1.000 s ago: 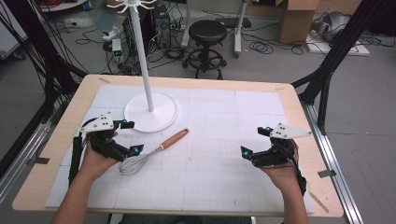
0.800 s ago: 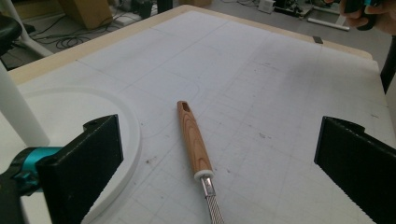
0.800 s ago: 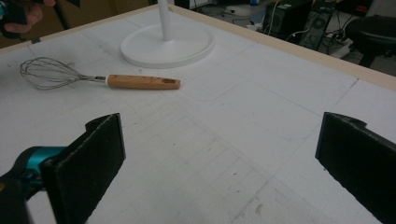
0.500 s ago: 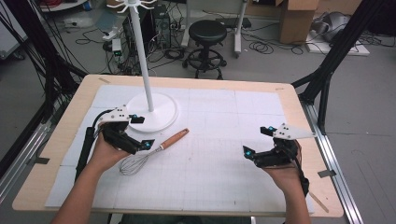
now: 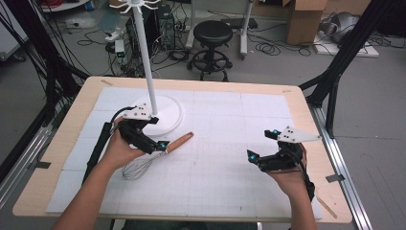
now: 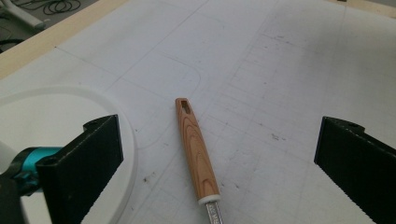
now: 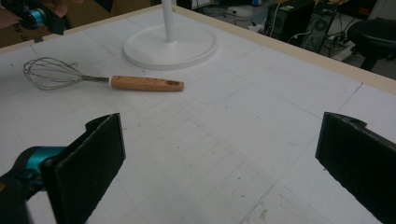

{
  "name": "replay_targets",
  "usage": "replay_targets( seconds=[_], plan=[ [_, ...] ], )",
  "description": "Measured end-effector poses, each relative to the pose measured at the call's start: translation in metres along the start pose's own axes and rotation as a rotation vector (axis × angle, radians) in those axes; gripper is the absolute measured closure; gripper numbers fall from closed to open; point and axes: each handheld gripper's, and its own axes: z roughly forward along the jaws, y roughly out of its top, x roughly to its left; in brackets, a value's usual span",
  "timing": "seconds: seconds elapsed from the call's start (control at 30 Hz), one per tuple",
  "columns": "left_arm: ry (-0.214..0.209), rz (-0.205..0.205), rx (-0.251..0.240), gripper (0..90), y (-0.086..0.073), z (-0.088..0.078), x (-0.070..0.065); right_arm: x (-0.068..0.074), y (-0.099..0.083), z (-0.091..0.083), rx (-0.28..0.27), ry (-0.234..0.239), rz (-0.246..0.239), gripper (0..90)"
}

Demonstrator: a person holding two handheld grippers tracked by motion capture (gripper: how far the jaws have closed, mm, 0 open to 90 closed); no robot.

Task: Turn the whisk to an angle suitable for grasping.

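White gridded worktop [image 5: 230, 124]: wire whisk with wooden handle [image 5: 178, 142] lies beside round white stand base [image 5: 170, 115], left-centre. Left tool [image 5: 162, 146] wide, straddling handle to grab; right tool [image 5: 252, 156] wide, idle near right edge.

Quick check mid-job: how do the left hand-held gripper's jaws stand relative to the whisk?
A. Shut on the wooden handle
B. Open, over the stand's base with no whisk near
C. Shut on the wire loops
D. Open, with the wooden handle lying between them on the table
D: in the left gripper view the whisk's wooden handle lies flat on the table between the wide-apart jaws of the left hand-held gripper, untouched.
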Motion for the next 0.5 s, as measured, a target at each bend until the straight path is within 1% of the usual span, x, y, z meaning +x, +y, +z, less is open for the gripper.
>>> replay_targets(
  seconds=[0.1,0.13,0.2,0.27,0.3,0.43,0.5],
  plan=[
    [-0.004,-0.007,0.027,1.8,0.003,0.007,0.001,0.000,0.000,-0.001,0.000,-0.001,0.002,0.2],
    [-0.013,-0.008,0.032,1.8,0.004,0.010,0.002,-0.001,0.000,-0.001,-0.003,0.000,0.002,0.2],
    [-0.035,-0.025,0.042,1.7,0.004,0.015,0.005,0.000,0.000,-0.001,-0.006,0.001,0.005,0.2],
    [-0.036,-0.030,0.065,1.8,0.005,0.019,0.007,0.000,0.001,0.000,-0.004,0.005,0.001,0.2],
    [-0.036,-0.025,0.076,1.8,0.006,0.021,0.007,0.001,0.001,0.001,-0.001,0.004,-0.001,0.2],
    [-0.017,-0.016,0.118,1.8,0.010,0.031,0.006,0.002,0.001,0.003,0.004,0.008,-0.003,0.2],
    [-0.006,-0.015,0.147,3.0,0.010,0.035,0.007,0.002,0.001,0.003,0.006,0.007,-0.004,0.2]
  ],
)
